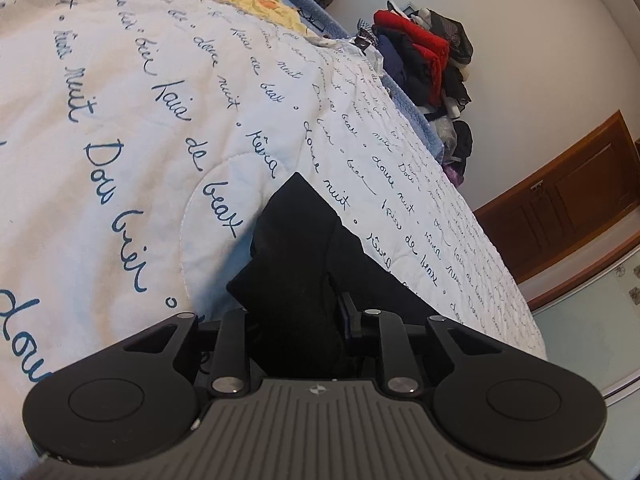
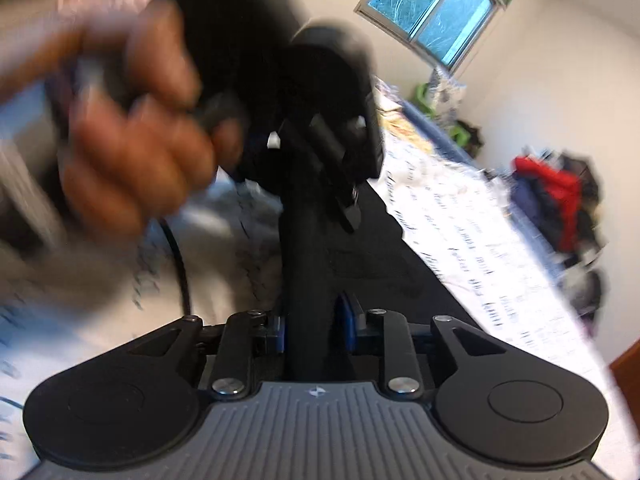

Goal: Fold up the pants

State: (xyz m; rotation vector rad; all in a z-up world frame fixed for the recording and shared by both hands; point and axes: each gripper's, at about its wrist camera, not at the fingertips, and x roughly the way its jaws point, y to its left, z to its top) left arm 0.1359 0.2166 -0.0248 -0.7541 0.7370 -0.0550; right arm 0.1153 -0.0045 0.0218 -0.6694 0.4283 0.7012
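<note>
Both my grippers clamp the black pants [image 1: 304, 248]: left gripper [image 1: 298, 320] and right gripper [image 2: 310, 320] each pinch bunched cloth. From the right, fabric runs toward 12 o'clock, up to the left; bedspread [image 1: 120, 120] lies below.

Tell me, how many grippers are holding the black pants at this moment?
2. The left gripper is closed on a bunched edge of the black pants over the quilt. The right gripper is clamped on another part.

Both grippers' fingers [image 1: 347, 316] clamped on cloth.
</note>
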